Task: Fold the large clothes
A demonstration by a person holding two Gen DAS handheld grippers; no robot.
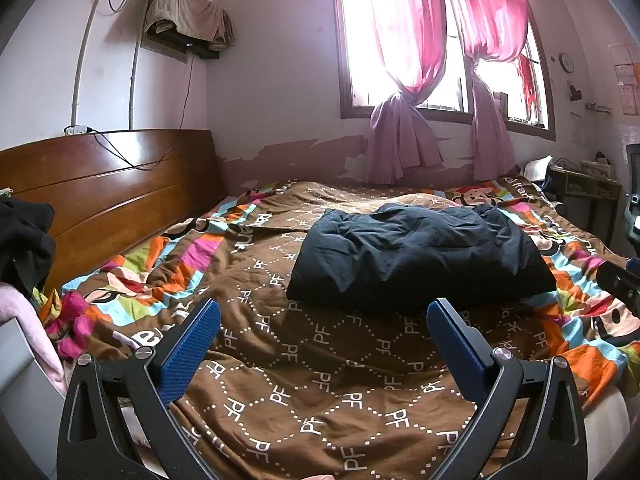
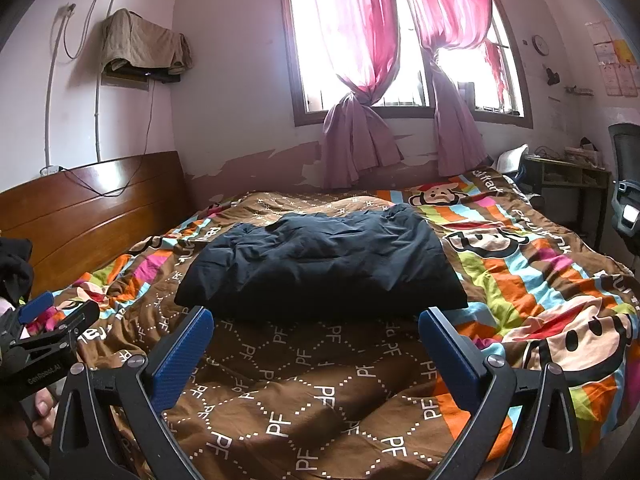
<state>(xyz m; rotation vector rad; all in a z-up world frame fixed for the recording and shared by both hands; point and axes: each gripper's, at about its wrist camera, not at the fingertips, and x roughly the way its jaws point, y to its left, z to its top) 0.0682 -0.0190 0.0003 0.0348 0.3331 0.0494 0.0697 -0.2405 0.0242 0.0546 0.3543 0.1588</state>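
A dark navy garment (image 1: 416, 256) (image 2: 324, 264) lies folded into a puffy rectangle on the bed, on a brown patterned quilt (image 1: 320, 380) (image 2: 304, 392). My left gripper (image 1: 324, 320) is open, its blue pads spread wide, held short of the garment's near edge with nothing between them. My right gripper (image 2: 316, 324) is open too, its tips close to the garment's front edge and empty. In the right wrist view the left gripper (image 2: 44, 328) shows at the left, held by a hand (image 2: 42, 412). The right gripper's tip (image 1: 620, 280) shows at the far right of the left wrist view.
A wooden headboard (image 1: 108, 188) stands on the left, with dark clothes (image 1: 24, 240) piled near it. Behind the bed is a window with pink curtains (image 1: 412, 80). A desk (image 2: 568, 176) and an office chair (image 2: 626, 184) stand at the right.
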